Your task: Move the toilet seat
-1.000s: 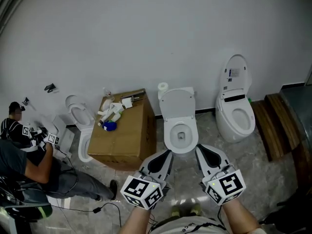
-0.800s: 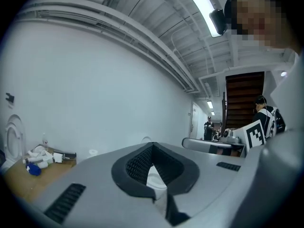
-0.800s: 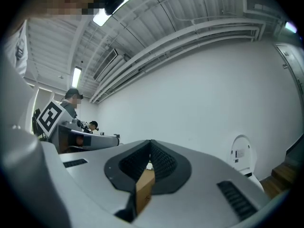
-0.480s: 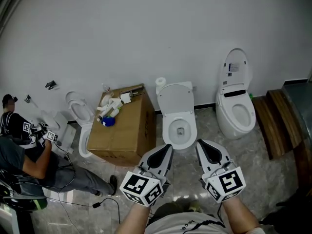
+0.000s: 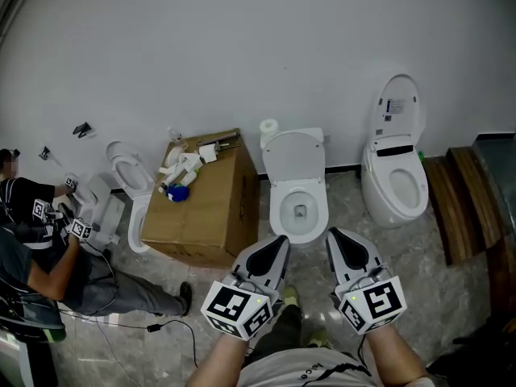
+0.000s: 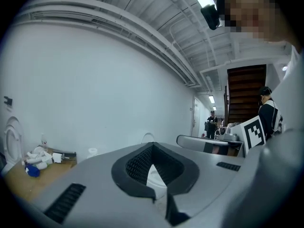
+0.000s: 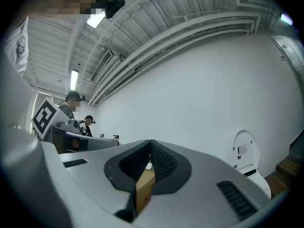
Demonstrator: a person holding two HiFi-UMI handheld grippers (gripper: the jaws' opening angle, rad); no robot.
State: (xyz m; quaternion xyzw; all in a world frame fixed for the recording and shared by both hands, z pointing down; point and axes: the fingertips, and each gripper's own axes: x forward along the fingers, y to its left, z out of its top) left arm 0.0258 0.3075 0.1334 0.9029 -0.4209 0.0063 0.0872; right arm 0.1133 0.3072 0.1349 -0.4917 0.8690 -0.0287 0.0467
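Observation:
The middle toilet (image 5: 299,204) stands against the white wall, its seat and lid (image 5: 295,158) raised upright above the open bowl. My left gripper (image 5: 278,240) and right gripper (image 5: 334,236) hang side by side just short of the bowl's front rim, touching nothing. Both are shut and hold nothing. In the left gripper view the left gripper (image 6: 152,148) has its jaws meeting at the tips, with a sliver of white showing behind them. The right gripper view shows the right gripper (image 7: 150,146) closed the same way, with brown cardboard behind.
A cardboard box (image 5: 201,208) with white clutter on top stands left of the toilet, and a paper roll (image 5: 268,127) sits by the cistern. A second toilet (image 5: 395,180) stands at the right beside wooden planks (image 5: 459,204). A small toilet (image 5: 129,188) and a crouching person (image 5: 48,248) are at the left.
The view has shifted slightly and my feet have stepped. Both grippers stay shut in about the same place. The person at the left has moved closer to the small toilet.

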